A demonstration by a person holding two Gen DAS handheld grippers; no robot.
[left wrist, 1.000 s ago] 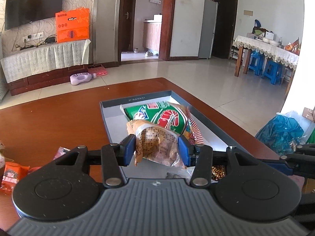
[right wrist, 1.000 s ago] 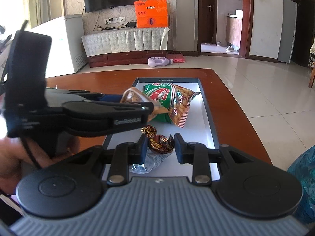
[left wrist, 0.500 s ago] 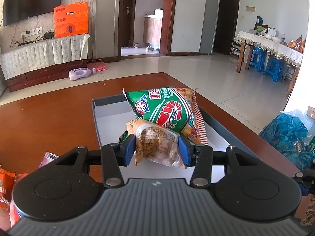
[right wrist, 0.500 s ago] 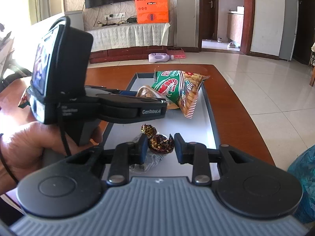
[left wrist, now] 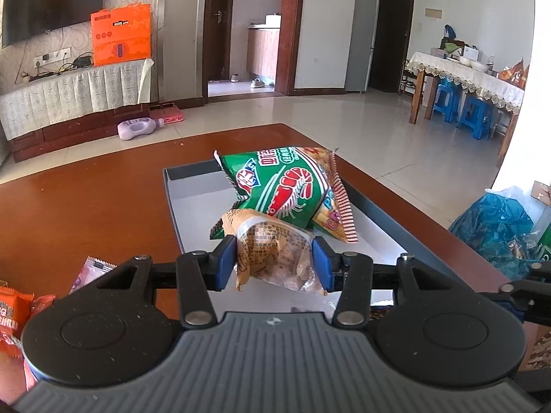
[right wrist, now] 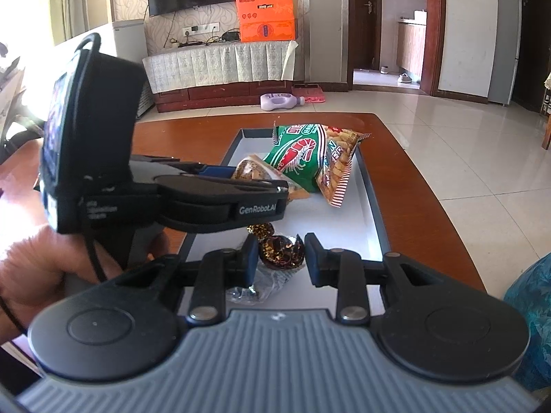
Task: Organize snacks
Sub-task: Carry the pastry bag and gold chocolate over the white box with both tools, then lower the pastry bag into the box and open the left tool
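In the left wrist view my left gripper [left wrist: 274, 263] is shut on a tan snack packet [left wrist: 272, 251] with pale nuggets inside, held over the grey tray [left wrist: 193, 220]. Just beyond it a green shrimp-chip bag [left wrist: 286, 189] leans in the tray. In the right wrist view my right gripper [right wrist: 281, 258] is shut on a dark foil-wrapped candy [right wrist: 282, 253] low over the tray's [right wrist: 370, 213] near end. A second foil candy [right wrist: 260, 230] and a clear wrapper [right wrist: 265, 282] lie there. The left gripper [right wrist: 255, 179] and the hand [right wrist: 38, 275] holding it reach in from the left.
Orange packets [left wrist: 13, 313] and a pink packet [left wrist: 91, 270] lie on the brown table [left wrist: 86, 213] left of the tray. A blue plastic bag [left wrist: 496, 230] sits past the table's right edge. The table ends shortly beyond the tray.
My left gripper has carried the tan packet forward over the tray, closer to the green bag. The right gripper and its candy have stayed in place.
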